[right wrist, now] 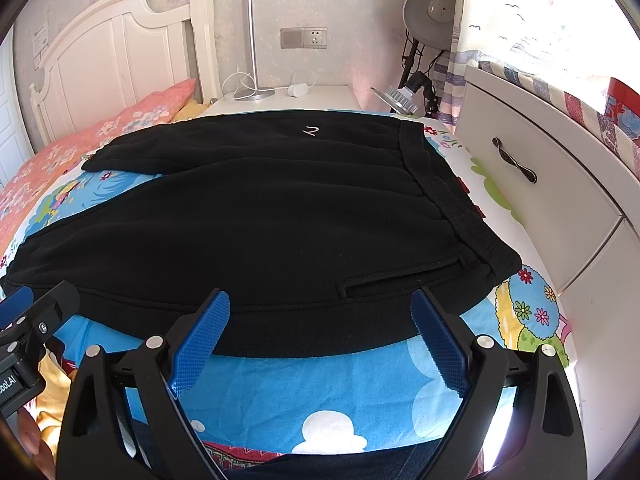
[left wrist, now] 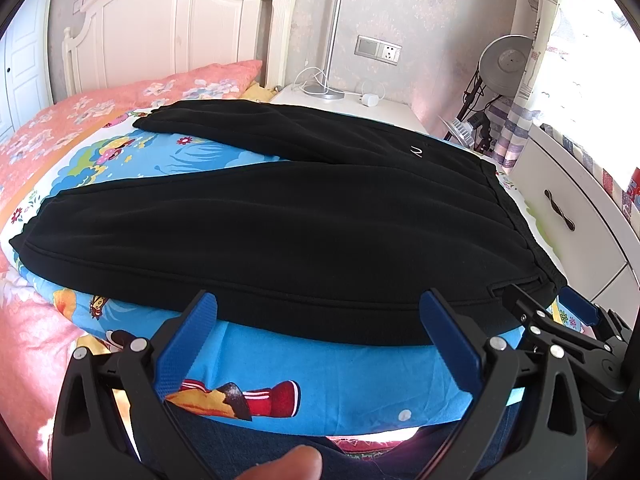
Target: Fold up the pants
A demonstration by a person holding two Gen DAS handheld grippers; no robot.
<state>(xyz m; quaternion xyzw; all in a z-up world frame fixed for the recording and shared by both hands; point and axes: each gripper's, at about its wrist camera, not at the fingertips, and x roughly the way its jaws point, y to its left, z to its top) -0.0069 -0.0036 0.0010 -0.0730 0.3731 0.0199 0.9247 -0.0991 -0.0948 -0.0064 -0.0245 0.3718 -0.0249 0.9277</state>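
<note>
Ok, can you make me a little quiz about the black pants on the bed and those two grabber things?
1. True or false: the black pants are already folded into a small square.
2. Which gripper is nearer the waistband: A) the left gripper, B) the right gripper?
3. Fill in: both grippers are ____, with nothing between their blue pads.

Key
1. False: both legs lie spread apart on the cartoon bedsheet.
2. B: the pocket and waistband show just ahead of it, while the left gripper faces the leg.
3. Open.
</note>
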